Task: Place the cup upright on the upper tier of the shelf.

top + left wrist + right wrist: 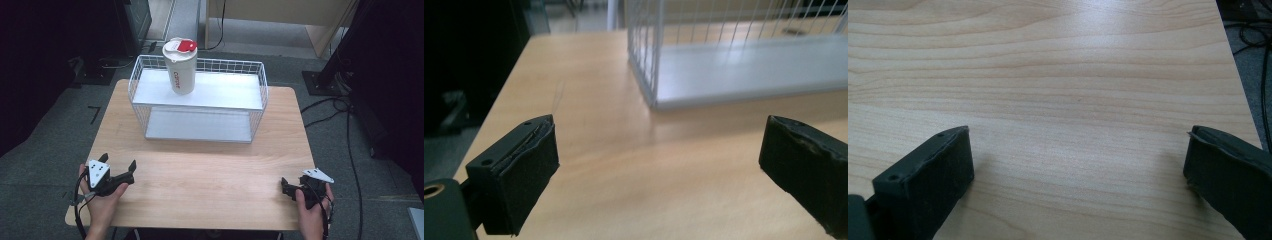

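A white tumbler (pixel 180 67) with a red-and-white lid and red lettering stands upright on the top shelf of a white wire rack (pixel 260 95), towards its left end. The rack sits at the back of the wooden table (pixel 210 170), and its lower shelf is bare. My left gripper (pixel 119 162) rests in a hand at the table's front left corner, open, with nothing between its jaws. In the left gripper view, the left gripper (pixel 656 145) faces the rack's near left corner (pixel 649 80). My right gripper (pixel 292 187) is held at the front right, and the right gripper (pixel 1078 150) is open over bare wood.
Grey carpet surrounds the table. Black cables (pixel 350 130) trail on the floor at the right, beside a black stand base (pixel 325 80). Dark furniture stands at the left, and a wooden cabinet (pixel 280 12) stands beyond the table.
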Tool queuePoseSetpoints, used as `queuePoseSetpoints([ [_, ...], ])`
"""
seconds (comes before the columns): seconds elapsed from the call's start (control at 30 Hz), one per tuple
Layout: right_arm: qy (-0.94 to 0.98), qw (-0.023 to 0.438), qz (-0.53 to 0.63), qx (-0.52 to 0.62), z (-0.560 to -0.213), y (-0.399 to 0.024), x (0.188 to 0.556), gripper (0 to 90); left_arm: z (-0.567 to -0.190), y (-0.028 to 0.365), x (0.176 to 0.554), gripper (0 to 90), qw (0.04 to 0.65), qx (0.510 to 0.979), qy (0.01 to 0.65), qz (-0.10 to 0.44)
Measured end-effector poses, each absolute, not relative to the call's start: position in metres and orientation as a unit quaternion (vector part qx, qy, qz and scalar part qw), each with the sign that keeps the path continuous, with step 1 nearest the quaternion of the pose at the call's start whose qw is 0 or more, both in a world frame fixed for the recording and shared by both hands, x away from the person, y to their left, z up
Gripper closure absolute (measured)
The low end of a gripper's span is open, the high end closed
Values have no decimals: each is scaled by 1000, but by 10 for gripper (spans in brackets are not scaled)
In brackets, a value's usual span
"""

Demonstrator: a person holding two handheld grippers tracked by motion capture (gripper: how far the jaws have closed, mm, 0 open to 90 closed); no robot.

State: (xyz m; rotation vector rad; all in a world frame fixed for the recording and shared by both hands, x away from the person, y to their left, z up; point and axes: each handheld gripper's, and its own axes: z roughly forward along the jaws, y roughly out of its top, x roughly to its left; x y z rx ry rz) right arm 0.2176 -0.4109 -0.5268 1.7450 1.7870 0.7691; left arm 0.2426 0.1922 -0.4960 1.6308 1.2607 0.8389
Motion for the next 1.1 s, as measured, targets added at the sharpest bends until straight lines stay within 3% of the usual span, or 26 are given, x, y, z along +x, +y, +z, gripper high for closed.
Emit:
queuePoseSetpoints([
  [0.37, 660, 261, 284, 645, -527, -411, 218, 0, -512, 218, 232, 30, 390, 695, 532, 288],
  [0.87, 660, 261, 284, 644, -527, -411, 218, 0, -516, 221, 239, 50, 321, 705, 581, 249],
  [1.1, 660, 260, 284, 645, -527, -411, 217, 0, -517, 225, 243, 53, 323, 700, 598, 221],
])
